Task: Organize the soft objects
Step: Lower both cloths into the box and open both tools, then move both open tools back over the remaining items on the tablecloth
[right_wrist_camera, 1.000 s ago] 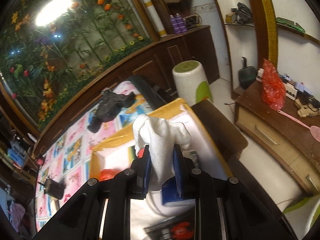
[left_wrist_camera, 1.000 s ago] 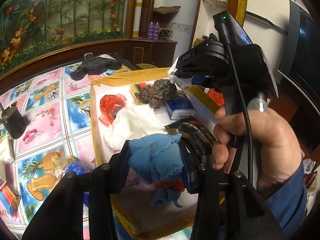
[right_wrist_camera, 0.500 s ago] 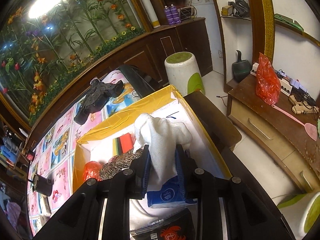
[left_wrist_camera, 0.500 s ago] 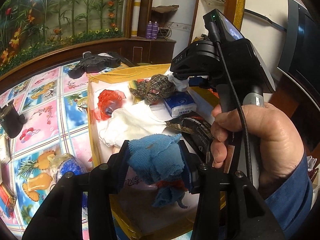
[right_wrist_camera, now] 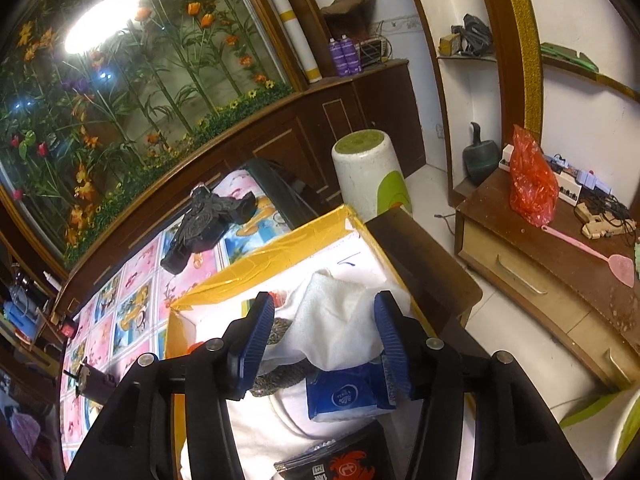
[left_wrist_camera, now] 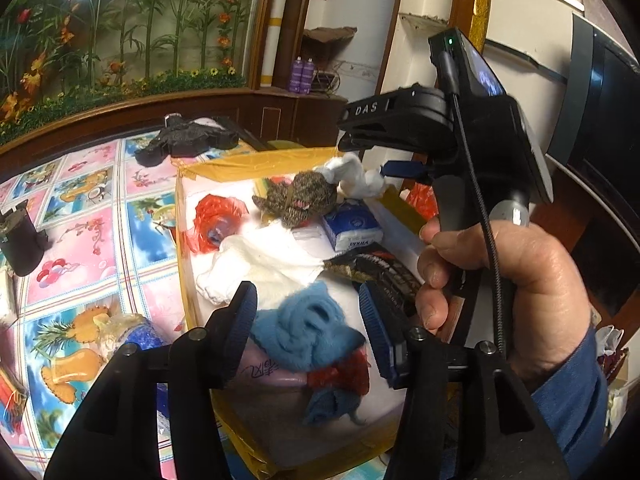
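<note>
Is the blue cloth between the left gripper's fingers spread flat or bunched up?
Bunched up. The blue cloth sits as a crumpled lump with deep folds, a loose end hanging below, inside the yellow-edged box.

Lived-in home rm: wood cabinets (right_wrist_camera: 360, 120) w/ flower mural (right_wrist_camera: 132, 80), cartoon tablecloth (left_wrist_camera: 92, 216), fly swatter (right_wrist_camera: 600, 258).

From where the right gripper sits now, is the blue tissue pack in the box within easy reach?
Probably yes. The right gripper is open just above the blue tissue pack, but the white cloth hangs between its pads, partly covering the pack, and should be cleared first.
</note>
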### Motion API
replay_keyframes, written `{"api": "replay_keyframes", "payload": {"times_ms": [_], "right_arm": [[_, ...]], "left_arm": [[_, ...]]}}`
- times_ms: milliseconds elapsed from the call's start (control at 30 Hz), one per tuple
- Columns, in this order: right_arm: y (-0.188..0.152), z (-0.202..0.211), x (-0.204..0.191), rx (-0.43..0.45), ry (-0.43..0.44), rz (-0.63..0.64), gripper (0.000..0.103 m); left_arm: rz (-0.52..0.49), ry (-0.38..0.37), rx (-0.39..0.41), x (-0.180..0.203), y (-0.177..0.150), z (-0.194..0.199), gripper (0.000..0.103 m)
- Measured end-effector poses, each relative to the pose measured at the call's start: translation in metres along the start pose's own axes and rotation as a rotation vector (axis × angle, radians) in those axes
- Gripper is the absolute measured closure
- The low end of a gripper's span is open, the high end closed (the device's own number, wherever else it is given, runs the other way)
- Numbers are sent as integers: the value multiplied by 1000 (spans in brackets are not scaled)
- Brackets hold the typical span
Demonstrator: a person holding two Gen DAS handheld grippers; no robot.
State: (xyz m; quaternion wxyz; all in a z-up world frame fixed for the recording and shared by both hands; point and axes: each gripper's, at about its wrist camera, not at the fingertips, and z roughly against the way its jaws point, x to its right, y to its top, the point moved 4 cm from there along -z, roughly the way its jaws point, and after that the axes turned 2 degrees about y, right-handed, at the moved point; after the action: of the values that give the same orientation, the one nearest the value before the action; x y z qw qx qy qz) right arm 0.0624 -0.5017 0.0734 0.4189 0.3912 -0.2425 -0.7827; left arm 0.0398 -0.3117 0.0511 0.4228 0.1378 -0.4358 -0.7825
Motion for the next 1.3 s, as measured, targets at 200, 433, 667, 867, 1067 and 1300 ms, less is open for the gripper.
{"api": "replay_keyframes", "payload": {"times_ms": [200, 433, 667, 867, 1067, 1300], "right_arm": [[-9, 19, -2, 75, -12, 12, 43], [-30, 44, -37, 203, 85, 129, 29], [-63, 36, -74, 150, 206, 265, 29], [-68, 26, -84, 94, 253, 323, 29], [-61, 16, -98, 12, 340, 378, 29], [-74, 5, -119, -82, 433, 445, 27]], "left_arm": [[22, 6, 52, -7, 6, 14, 41], [36, 41, 84, -23, 12, 28, 41], [48, 131, 119, -59, 16, 45, 41], [129, 233, 82, -117, 12, 59, 41], [264, 376, 90, -206, 2, 90, 28], [342, 417, -42, -288, -28, 92, 28]]}}
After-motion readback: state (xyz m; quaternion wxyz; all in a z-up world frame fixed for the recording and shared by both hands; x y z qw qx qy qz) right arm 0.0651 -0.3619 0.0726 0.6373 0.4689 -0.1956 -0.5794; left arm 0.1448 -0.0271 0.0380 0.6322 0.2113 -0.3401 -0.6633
